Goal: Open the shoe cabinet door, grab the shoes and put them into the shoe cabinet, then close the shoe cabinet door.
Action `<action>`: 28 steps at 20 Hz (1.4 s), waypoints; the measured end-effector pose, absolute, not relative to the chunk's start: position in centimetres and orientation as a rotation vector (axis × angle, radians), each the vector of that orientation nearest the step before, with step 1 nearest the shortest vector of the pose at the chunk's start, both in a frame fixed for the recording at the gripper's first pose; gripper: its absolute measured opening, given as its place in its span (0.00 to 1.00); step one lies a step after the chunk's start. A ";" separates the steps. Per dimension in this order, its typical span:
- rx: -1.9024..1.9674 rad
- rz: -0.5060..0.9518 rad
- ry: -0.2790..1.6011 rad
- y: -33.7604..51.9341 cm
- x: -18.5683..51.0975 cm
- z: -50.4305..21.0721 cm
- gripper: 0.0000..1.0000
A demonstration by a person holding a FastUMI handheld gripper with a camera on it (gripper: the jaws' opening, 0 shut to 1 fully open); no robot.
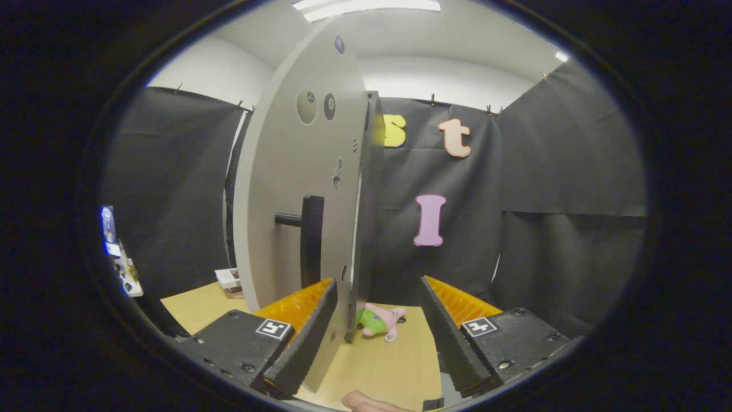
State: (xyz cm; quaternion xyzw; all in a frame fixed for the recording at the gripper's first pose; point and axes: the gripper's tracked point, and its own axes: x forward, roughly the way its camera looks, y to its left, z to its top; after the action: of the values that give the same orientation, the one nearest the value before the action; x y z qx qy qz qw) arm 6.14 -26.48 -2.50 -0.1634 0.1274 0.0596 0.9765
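Black cloth walled the booth on every side, and a pale wooden table [383,366] ran beneath the gripper [377,332]. One shoe cabinet door [297,189] stood ajar, seen nearly edge-on, with one dark bar handle [311,240] on its face and a few round holes higher up. Its free edge lay just ahead of the left finger [303,337], which overlapped the door's lower corner; whether they touched could not be told. The two fingers stood wide apart, holding nothing — bare tabletop showed between them. One plush toy [380,321], pink and green, lay on the table beyond the fingers, just beside the foot of the door. Right of the door the table was open up to the cloth. A small stack of boxes [230,281] sat beyond the door's far side.
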 end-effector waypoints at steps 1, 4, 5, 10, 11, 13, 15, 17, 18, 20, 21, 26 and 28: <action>-0.326 0.117 0.263 -26.0 5.3 -2.9 0.94; -0.288 0.133 0.284 -24.1 5.0 -3.6 0.94; -0.282 0.141 0.285 -23.2 4.9 -3.8 0.94; -0.276 0.155 0.261 -18.5 5.7 -4.8 0.94; -0.268 0.152 0.256 -17.8 5.7 -5.1 0.94; -0.241 0.141 0.257 -16.7 5.8 -5.5 0.94; -0.231 0.132 0.260 -15.6 5.8 -5.8 0.94; -0.252 0.124 0.250 -14.8 5.9 -5.9 0.94; -0.262 0.117 0.241 -14.6 6.0 -5.8 0.94; -0.262 0.106 0.241 -13.8 6.0 -6.2 0.94; -0.257 0.105 0.242 -13.3 6.1 -6.4 0.94; -0.237 0.108 0.232 -10.7 7.1 -7.2 0.94; -0.231 0.092 0.219 -9.5 8.0 -7.4 0.94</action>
State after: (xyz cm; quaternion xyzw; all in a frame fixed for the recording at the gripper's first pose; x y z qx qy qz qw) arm 8.02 -9.47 -7.43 -0.1152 0.1091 0.0460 0.9863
